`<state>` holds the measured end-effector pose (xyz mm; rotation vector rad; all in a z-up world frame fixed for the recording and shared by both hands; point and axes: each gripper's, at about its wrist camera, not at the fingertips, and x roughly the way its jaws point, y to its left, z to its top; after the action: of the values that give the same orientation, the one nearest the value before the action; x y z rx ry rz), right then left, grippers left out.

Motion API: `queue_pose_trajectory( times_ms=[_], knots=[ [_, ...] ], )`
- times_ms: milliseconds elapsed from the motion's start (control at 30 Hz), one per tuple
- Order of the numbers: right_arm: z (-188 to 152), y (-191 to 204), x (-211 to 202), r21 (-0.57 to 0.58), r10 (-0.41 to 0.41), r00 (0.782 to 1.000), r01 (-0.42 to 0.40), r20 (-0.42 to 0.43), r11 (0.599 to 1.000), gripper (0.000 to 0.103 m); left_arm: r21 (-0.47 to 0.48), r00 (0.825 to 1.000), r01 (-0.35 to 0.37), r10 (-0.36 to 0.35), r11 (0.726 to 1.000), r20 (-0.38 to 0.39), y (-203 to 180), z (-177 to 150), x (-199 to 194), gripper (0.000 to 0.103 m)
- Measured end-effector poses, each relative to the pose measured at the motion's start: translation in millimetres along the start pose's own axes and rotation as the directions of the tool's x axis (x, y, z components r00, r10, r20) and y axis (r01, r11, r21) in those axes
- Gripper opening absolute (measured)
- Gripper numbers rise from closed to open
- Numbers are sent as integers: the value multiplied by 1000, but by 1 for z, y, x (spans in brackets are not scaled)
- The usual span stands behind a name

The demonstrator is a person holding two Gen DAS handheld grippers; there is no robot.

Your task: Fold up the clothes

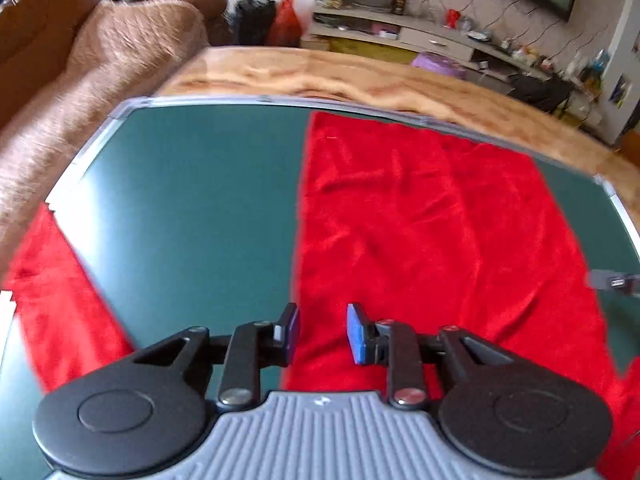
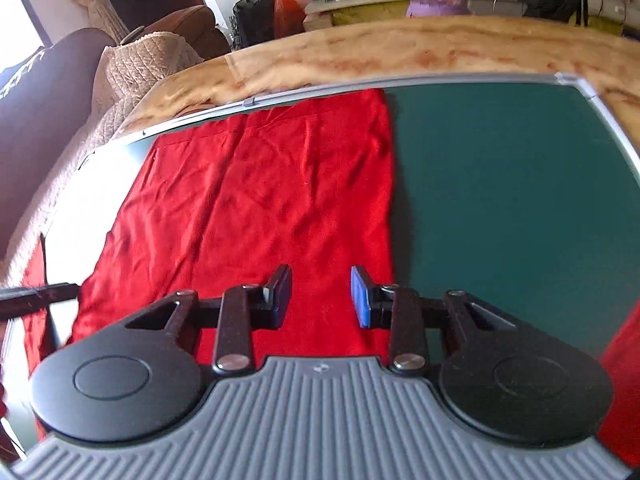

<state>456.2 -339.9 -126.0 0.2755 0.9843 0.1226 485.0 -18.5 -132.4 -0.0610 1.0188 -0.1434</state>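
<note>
A red garment [image 1: 420, 232] lies flat on a dark green mat [image 1: 192, 208], folded into a long strip with straight side edges. In the left wrist view my left gripper [image 1: 323, 334] hovers open over the garment's near left edge, with nothing between its blue-padded fingers. The right wrist view shows the same red garment [image 2: 260, 208] on the green mat [image 2: 512, 200]. My right gripper [image 2: 321, 297] is open above the garment's near right edge and holds nothing. More red cloth [image 1: 60, 300] shows at the near left, and red cloth [image 2: 624, 380] also shows at the near right.
The mat has a grey frame [image 1: 240, 100] and lies on a wooden table [image 1: 320, 76]. A sofa with a beige cover [image 1: 100, 80] stands to the left. A TV shelf [image 1: 420, 36] with clutter lines the far wall. The other gripper's tip [image 1: 612, 280] shows at the right edge.
</note>
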Motion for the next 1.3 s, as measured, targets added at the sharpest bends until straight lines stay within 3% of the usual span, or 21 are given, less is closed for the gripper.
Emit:
queue_pose_trajectory(
  times_ms=[67,200,467,567,733,833,1033,1200,1300],
  knots=[
    [2,4,10,-11,-21,1000,21,-13,1000,38,-9,1000,15,-15,1000,-12,-2,2,6,32],
    [-3,-1,16,-19,-78,997,77,-24,997,38,-6,1000,-20,20,1000,-11,6,-2,6,31],
    [-8,-9,7,-17,-107,994,107,-10,994,38,0,996,-90,90,996,-9,23,-11,5,31],
    [-16,-1,-7,-23,-83,997,83,-5,996,38,-38,997,-76,76,996,-2,32,-16,-8,31],
    [-54,25,-39,-140,-59,998,56,-18,989,38,29,999,-13,12,1000,43,18,-42,-52,36],
    [-79,42,-56,-217,-52,998,45,-29,975,38,46,999,23,-24,999,26,7,-62,-59,36],
    [-108,18,-56,-85,-23,998,17,-64,996,38,25,999,-30,30,999,-32,8,-89,-48,35],
    [-113,7,-62,-66,-51,998,48,-40,997,38,55,998,-61,62,997,-6,10,-101,-52,34],
    [-114,4,-65,-66,-64,997,62,-31,996,38,55,999,-50,50,997,3,2,-93,-49,34]
  ],
)
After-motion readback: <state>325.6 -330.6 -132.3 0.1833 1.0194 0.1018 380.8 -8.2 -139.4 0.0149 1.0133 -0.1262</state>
